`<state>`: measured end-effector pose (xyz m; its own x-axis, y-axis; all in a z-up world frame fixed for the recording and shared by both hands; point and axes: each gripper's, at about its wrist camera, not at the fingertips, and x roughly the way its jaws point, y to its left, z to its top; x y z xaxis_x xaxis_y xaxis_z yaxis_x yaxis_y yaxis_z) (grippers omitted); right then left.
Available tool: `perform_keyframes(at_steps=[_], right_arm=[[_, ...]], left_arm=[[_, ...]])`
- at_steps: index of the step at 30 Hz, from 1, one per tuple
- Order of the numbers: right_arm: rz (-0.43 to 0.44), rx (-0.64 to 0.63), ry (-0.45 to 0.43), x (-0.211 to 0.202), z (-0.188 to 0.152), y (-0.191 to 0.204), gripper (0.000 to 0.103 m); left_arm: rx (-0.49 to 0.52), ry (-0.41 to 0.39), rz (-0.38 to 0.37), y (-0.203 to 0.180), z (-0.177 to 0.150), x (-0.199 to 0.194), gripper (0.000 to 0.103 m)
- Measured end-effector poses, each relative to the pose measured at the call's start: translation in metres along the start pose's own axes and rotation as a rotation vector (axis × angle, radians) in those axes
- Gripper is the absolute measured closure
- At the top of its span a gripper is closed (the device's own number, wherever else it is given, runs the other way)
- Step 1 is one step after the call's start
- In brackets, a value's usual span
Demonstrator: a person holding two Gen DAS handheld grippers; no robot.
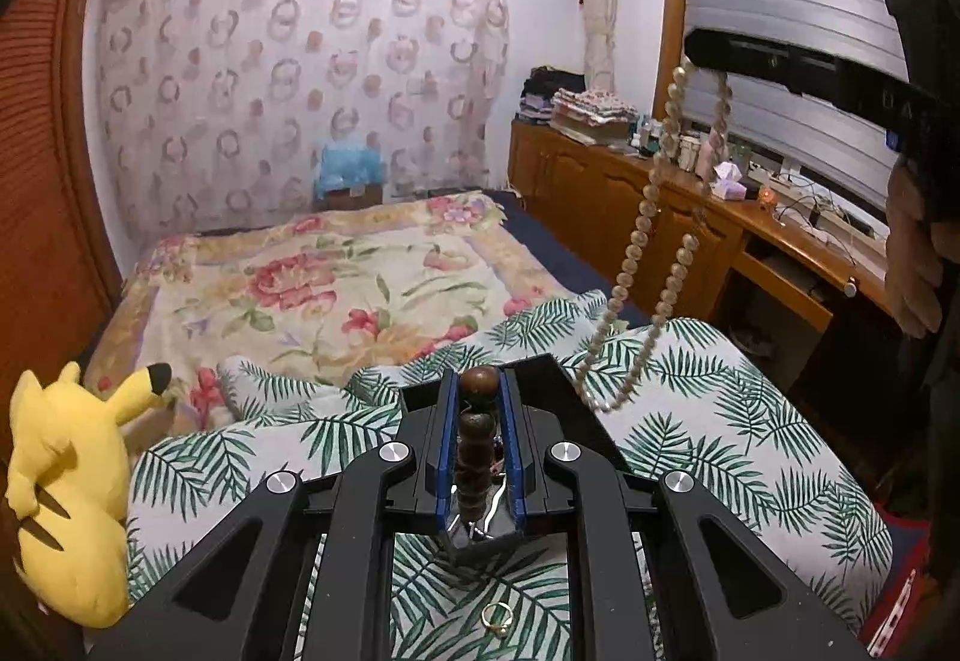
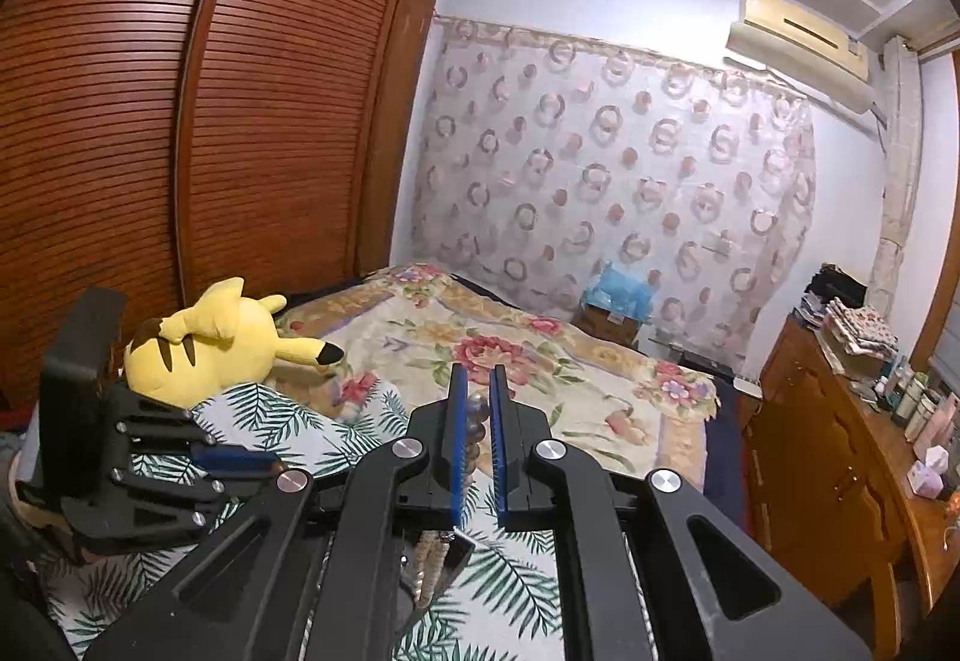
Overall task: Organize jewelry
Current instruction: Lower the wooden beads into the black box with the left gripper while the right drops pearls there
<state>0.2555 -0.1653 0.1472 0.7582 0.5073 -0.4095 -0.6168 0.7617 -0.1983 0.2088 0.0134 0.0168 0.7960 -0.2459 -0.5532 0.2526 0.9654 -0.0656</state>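
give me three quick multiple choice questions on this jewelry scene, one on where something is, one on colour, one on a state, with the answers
1. Where does the gold ring lie?
A. on the wooden dresser
B. on the palm-leaf cloth below the left gripper
C. on the plush toy

2. What colour are the beads between the left gripper's fingers?
A. dark brown
B. pale pearl
C. red

3. How is the pearl necklace right now?
A. coiled flat on the bed
B. hanging free from the right gripper
C. draped over the plush toy

Answers:
1 B, the gold ring sits on the palm-leaf cloth under the left gripper.
2 A, the dark brown beads show between its blue pads.
3 B, the pearl necklace dangles from the right gripper.
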Motion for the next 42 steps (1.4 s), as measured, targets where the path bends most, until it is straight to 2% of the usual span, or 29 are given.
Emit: perform_keyframes(at_steps=[8,16,25,35,42], right_arm=[[0.031,0.001,0.066,0.046,-0.016,0.004,0.095],[0.076,0.035,0.157,0.083,-0.055,0.011,0.095],[0.139,0.117,0.280,0.115,-0.114,0.023,0.095],[0.167,0.191,0.308,0.113,-0.143,0.029,0.094],[0.136,0.220,0.303,0.095,-0.152,0.020,0.089]], left_arm=[[-0.012,0.039,-0.012,0.005,-0.005,0.021,0.091],[-0.017,0.078,-0.023,0.007,-0.013,0.038,0.091],[-0.019,0.118,-0.028,0.004,-0.023,0.053,0.091],[-0.019,0.153,-0.023,0.003,-0.033,0.065,0.091],[-0.023,0.174,-0.022,0.004,-0.041,0.071,0.091]])
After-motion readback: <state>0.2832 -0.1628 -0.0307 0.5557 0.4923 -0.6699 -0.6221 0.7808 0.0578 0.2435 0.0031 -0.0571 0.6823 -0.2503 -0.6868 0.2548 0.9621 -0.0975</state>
